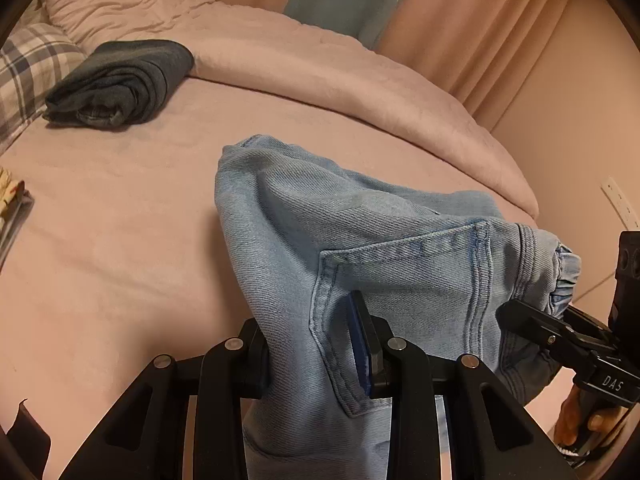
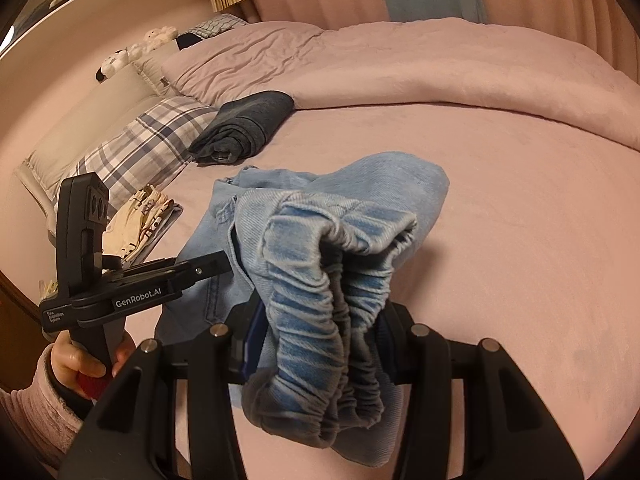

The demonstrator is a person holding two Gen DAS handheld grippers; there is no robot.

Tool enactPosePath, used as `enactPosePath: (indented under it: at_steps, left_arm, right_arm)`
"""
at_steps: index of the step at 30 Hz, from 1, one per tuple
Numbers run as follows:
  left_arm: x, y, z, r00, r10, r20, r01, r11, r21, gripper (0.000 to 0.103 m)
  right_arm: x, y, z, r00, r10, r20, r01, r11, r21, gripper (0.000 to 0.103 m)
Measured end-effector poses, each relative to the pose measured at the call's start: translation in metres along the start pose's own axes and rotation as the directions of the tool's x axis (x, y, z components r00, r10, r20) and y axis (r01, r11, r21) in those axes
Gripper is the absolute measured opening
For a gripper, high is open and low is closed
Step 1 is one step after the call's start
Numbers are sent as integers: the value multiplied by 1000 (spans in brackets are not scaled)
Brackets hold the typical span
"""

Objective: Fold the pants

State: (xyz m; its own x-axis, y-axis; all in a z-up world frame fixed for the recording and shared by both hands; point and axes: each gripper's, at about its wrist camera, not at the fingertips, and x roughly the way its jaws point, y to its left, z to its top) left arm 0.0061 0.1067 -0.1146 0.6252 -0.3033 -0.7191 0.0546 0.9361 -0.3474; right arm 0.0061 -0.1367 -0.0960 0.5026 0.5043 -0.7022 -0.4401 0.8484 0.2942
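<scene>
Light blue denim pants (image 1: 360, 240) are held up above the pink bed (image 1: 120, 240). My left gripper (image 1: 316, 344) is shut on the pants near a back pocket. My right gripper (image 2: 320, 320) is shut on the bunched elastic waistband (image 2: 328, 280). The right gripper also shows in the left wrist view (image 1: 532, 320) at the right, clamped on the waistband end. The left gripper shows in the right wrist view (image 2: 216, 264) at the left, gripping the pants' side. The pants (image 2: 380, 184) hang folded between the two grippers.
A folded dark denim garment (image 1: 120, 80) lies near the plaid pillow (image 1: 28, 72). A folded light printed garment (image 2: 140, 220) lies at the bed's left edge. A rolled pink duvet (image 1: 320, 72) runs along the far side. Curtains (image 1: 440, 8) hang behind.
</scene>
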Motion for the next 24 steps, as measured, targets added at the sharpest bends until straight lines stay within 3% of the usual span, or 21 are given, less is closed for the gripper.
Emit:
enactPosePath:
  at_steps: [24]
  left_arm:
    - [38,-14,68,1000,0,20,-1,998,67,31]
  right_arm:
    - [8,-25,48,997,-15,71,14,1000,7,47]
